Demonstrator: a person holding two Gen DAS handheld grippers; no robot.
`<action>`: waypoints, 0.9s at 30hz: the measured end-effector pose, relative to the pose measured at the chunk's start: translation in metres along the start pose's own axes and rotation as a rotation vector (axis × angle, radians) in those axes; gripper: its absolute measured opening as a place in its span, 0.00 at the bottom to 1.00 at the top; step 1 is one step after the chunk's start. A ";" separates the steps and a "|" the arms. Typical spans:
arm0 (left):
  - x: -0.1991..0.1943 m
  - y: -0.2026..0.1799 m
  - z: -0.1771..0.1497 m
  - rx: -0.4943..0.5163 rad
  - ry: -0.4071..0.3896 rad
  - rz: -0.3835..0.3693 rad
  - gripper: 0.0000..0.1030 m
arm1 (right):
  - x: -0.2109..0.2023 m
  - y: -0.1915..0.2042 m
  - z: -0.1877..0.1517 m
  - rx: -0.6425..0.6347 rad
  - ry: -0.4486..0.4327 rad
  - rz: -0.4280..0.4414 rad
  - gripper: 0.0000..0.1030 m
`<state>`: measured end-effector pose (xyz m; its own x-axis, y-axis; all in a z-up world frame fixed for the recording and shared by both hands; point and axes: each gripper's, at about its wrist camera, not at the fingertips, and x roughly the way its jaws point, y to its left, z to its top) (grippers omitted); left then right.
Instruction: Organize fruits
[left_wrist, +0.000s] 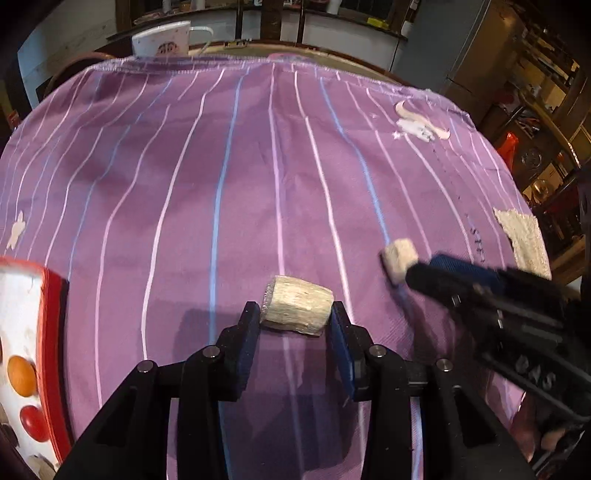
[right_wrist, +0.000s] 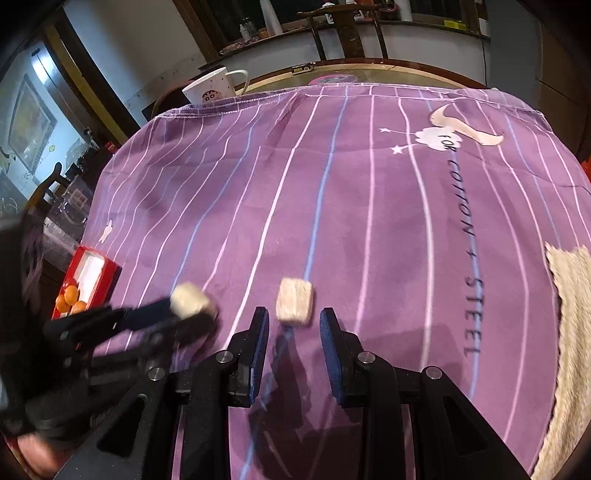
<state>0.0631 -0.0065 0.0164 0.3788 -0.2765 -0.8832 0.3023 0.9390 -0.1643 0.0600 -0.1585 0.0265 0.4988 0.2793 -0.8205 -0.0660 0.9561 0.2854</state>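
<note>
A pale fibrous chunk (left_wrist: 297, 310) lies crosswise between the fingers of my left gripper (left_wrist: 295, 314), and both pads touch its ends. The right wrist view shows that gripper (right_wrist: 192, 306) blurred at the left with the same chunk (right_wrist: 190, 299) at its tips. My right gripper (right_wrist: 294, 321) is shut on a smaller pale cube (right_wrist: 295, 301), held at its very tips over the cloth. Seen from the left wrist, it (left_wrist: 406, 266) reaches in from the right with the cube (left_wrist: 400, 256). A red-rimmed box (left_wrist: 51, 332) at the left holds an orange fruit (left_wrist: 21, 374) and a red fruit (left_wrist: 33, 422).
A purple striped cloth (right_wrist: 369, 221) covers the round table. The red box (right_wrist: 107, 280) sits at its left edge. A white mug (right_wrist: 210, 90) stands beyond the cloth's far hem. A beige knitted mat (right_wrist: 569, 332) lies at the right edge.
</note>
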 end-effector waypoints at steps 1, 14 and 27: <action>-0.001 0.000 -0.001 0.001 -0.016 0.003 0.37 | 0.003 0.002 0.001 -0.007 0.003 -0.007 0.31; -0.017 0.011 -0.012 -0.066 -0.047 0.004 0.38 | 0.015 0.017 -0.003 -0.031 0.020 -0.047 0.25; -0.094 0.058 -0.059 -0.182 -0.132 -0.023 0.38 | -0.016 0.054 -0.033 -0.003 0.031 0.020 0.25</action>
<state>-0.0068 0.0860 0.0644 0.4882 -0.3117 -0.8151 0.1542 0.9502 -0.2710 0.0195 -0.1085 0.0390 0.4700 0.3012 -0.8297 -0.0782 0.9505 0.3007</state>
